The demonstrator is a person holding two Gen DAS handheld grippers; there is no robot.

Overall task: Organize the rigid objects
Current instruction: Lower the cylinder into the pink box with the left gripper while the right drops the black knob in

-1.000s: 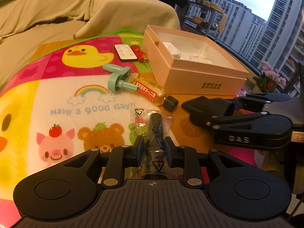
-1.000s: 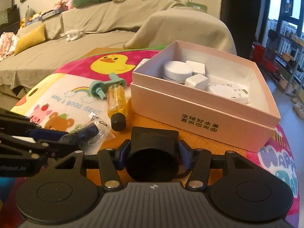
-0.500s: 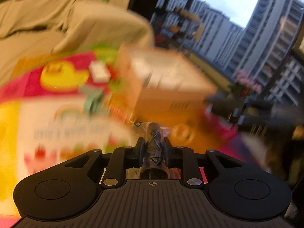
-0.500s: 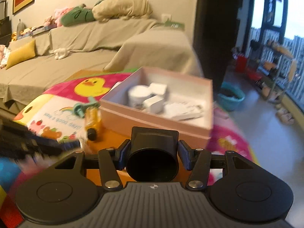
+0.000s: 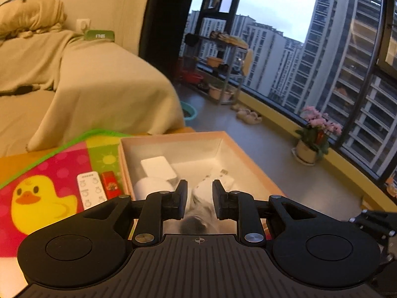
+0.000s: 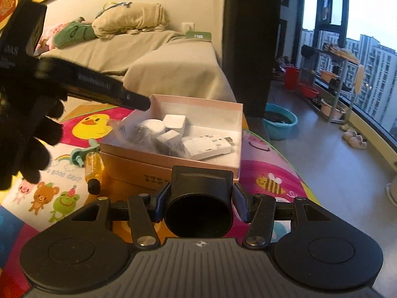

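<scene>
Since a second ago the left gripper (image 5: 199, 200) has risen from the mat to hover above the pink box (image 5: 230, 144), and the bagged black cylinder (image 5: 194, 223) it clamped then now sits blurred below its parted fingers (image 5: 182, 196), seemingly let go over the box; whether it touches them I cannot tell. In the left wrist view the box fills the centre, with a white square block (image 5: 158, 168) at 11 o'clock inside it, a white round piece (image 5: 151, 190) just beside that, and a white plug adapter (image 5: 220, 178) toward 1 o'clock. Outside the box at 9 o'clock a white remote (image 5: 90, 190) and a red lighter (image 5: 111, 185) lie side by side on the cartoon mat (image 5: 49, 173), near a yellow duck print. In the right wrist view the right gripper (image 6: 198, 204) is clamped on a black cap (image 6: 199, 198), held near the box (image 6: 173, 171) at its front wall. At 9 o'clock the left gripper (image 6: 135, 100) reaches over the box's left edge, held by a black-gloved hand (image 6: 27, 134). A yellow bottle (image 6: 91, 167) and a green handle (image 6: 79, 155) lie on the mat (image 6: 268, 173) left of the box.
</scene>
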